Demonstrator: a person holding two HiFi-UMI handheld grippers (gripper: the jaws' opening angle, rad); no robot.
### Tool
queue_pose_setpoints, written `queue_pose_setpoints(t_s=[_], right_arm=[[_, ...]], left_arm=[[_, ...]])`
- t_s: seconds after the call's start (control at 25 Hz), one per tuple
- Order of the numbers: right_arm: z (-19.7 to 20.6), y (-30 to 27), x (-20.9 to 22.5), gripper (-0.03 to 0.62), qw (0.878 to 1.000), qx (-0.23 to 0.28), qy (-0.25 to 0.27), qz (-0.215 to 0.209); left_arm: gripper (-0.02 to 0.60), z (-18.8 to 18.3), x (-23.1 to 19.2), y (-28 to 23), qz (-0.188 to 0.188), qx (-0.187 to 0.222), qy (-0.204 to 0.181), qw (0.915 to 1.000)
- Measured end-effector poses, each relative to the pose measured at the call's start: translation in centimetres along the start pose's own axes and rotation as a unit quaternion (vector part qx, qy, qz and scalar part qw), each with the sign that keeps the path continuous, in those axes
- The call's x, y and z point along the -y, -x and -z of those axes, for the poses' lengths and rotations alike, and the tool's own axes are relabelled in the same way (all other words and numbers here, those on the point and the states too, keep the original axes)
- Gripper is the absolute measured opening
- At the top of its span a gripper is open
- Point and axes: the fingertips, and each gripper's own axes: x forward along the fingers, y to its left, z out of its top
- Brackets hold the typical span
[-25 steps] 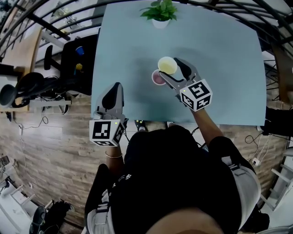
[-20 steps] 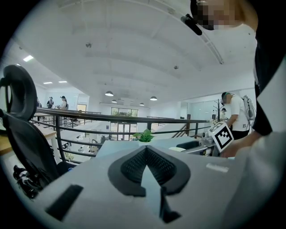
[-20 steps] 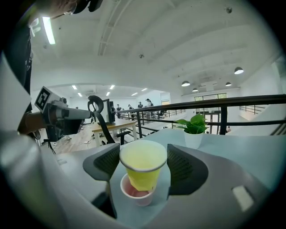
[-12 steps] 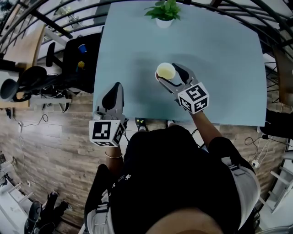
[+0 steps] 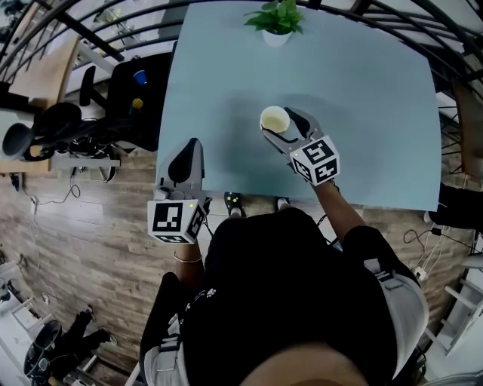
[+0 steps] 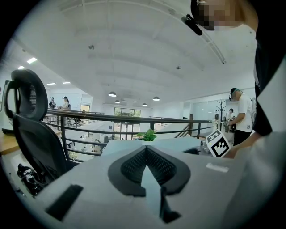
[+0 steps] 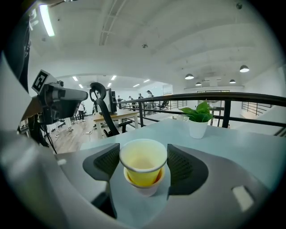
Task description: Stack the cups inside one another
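Note:
A yellow cup (image 5: 275, 119) (image 7: 143, 157) sits between the pads of my right gripper (image 5: 283, 128) (image 7: 144, 166), which is shut on it just below the rim. Its bottom is partly down inside a pink cup (image 7: 144, 189) that stands on the pale blue table (image 5: 362, 90). In the head view the yellow cup covers the pink one. My left gripper (image 5: 186, 156) (image 6: 146, 151) hovers at the table's near left edge, shut, with nothing between its jaws.
A potted plant (image 5: 276, 19) (image 7: 199, 118) stands at the table's far edge. Office chairs and a dark desk (image 5: 128, 98) are left of the table. A railing runs behind the table.
My right gripper has carried the yellow cup left and down over the pink cup, which showed beside it before and is now covered in the head view. The left gripper has barely shifted.

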Motion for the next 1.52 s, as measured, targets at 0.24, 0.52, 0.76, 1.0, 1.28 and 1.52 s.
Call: queue_pose_setpoints(t_s=[0.24, 0.52, 0.76, 1.0, 1.28, 1.52], right_arm=[[1.4, -0.4, -0.2, 0.335, 1.000, -0.020, 0.009, -0.001], [2.6, -1.0, -0.3, 0.337, 0.999, -0.045, 0.017, -0.003], [3.3, -1.3, -0.5, 0.339, 0.998, -0.059, 0.020, -0.004], [3.5, -1.4, -0.3, 0.358, 0.998, -0.062, 0.015, -0.010], [1.8, -0.3, -0.2, 0.365, 1.000, -0.028, -0.009, -0.007], [-0.7, 2.3, 1.0, 0.277, 0.997, 0.036, -0.059, 0.021]], left_arm=[[-0.011, 0.1, 0.0, 0.6, -0.005, 0.003, 0.000, 1.0000], [-0.011, 0.5, 0.1, 1.1, -0.008, -0.002, 0.004, 1.0000], [-0.011, 0.7, -0.1, 1.4, -0.013, 0.001, 0.009, 0.9999], [-0.011, 0.2, 0.1, 0.8, -0.009, 0.005, 0.005, 0.9999], [-0.011, 0.1, 0.0, 0.1, -0.001, 0.005, 0.003, 1.0000], [-0.011, 0.1, 0.2, -1.0, 0.014, 0.002, 0.004, 0.9999]])
